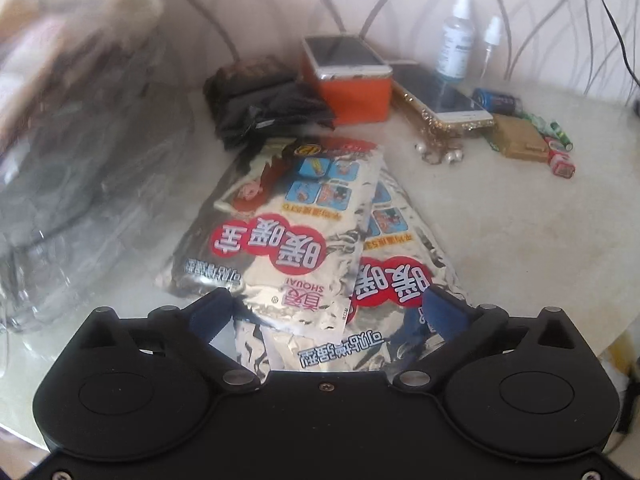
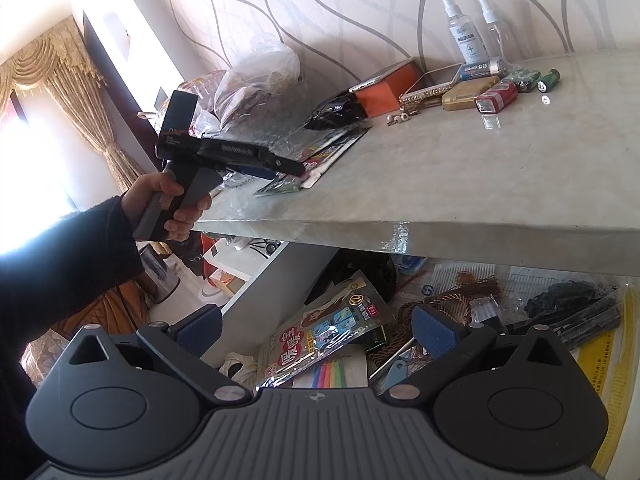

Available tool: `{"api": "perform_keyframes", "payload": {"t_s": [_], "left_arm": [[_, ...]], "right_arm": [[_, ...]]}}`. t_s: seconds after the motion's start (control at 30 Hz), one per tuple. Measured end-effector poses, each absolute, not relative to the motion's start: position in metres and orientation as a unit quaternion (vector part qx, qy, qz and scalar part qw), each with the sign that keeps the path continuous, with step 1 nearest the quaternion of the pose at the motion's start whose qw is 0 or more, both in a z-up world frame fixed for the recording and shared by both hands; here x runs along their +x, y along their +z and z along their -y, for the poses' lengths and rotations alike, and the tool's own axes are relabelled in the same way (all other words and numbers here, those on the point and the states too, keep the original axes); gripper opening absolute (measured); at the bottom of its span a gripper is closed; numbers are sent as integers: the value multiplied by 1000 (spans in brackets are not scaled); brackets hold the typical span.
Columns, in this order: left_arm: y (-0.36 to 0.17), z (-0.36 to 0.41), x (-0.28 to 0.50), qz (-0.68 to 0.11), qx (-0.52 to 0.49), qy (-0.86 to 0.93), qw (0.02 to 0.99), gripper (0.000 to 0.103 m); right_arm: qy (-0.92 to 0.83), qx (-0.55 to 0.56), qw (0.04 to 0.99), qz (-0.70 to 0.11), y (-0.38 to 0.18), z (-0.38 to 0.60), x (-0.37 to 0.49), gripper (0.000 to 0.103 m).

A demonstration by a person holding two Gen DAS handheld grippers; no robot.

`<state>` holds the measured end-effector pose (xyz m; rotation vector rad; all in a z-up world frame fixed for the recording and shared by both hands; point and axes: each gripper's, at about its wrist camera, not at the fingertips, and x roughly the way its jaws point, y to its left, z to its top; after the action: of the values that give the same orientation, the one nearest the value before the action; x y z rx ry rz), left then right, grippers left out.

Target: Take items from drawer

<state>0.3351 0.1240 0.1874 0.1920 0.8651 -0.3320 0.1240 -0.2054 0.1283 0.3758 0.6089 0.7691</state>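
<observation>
Crinkled foil packets (image 1: 280, 240) lie overlapped on glossy marble (image 1: 500, 220); both grippers' fingers spread apart.

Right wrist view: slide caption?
Open right hand-held gripper over drawer's foil packet; left hand-held gripper open above marble tabletop.

I am in a home, a lived-in room. Gold curtains (image 2: 44, 80) with a swagged top hang at a bright window at nine o'clock. The wall (image 2: 340, 12) ahead at twelve carries pale wallpaper with grey wavy lines. My marble-look table (image 2: 480, 168) holds household odds and ends: two phones (image 1: 440, 100), spray bottles (image 2: 464, 28), loose batteries (image 2: 536, 80), a lighter (image 2: 496, 98) and hand-warmer packets (image 1: 288, 232). Below it at six o'clock an open drawer (image 2: 272, 280) is crammed with cord, packets and papers.
</observation>
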Motion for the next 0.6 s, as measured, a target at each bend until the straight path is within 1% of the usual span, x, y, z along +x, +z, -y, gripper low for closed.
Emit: {"api": "perform_keyframes", "payload": {"t_s": [0.2, 0.4, 0.6], "left_arm": [[192, -106, 334, -425, 109, -153, 885, 103], [187, -78, 332, -427, 161, -175, 872, 103], [187, -77, 333, -432, 156, -170, 872, 103]], "right_arm": [[368, 180, 865, -290, 129, 206, 124, 103], [369, 181, 865, -289, 129, 206, 124, 103], [370, 181, 865, -288, 129, 206, 124, 103]]}}
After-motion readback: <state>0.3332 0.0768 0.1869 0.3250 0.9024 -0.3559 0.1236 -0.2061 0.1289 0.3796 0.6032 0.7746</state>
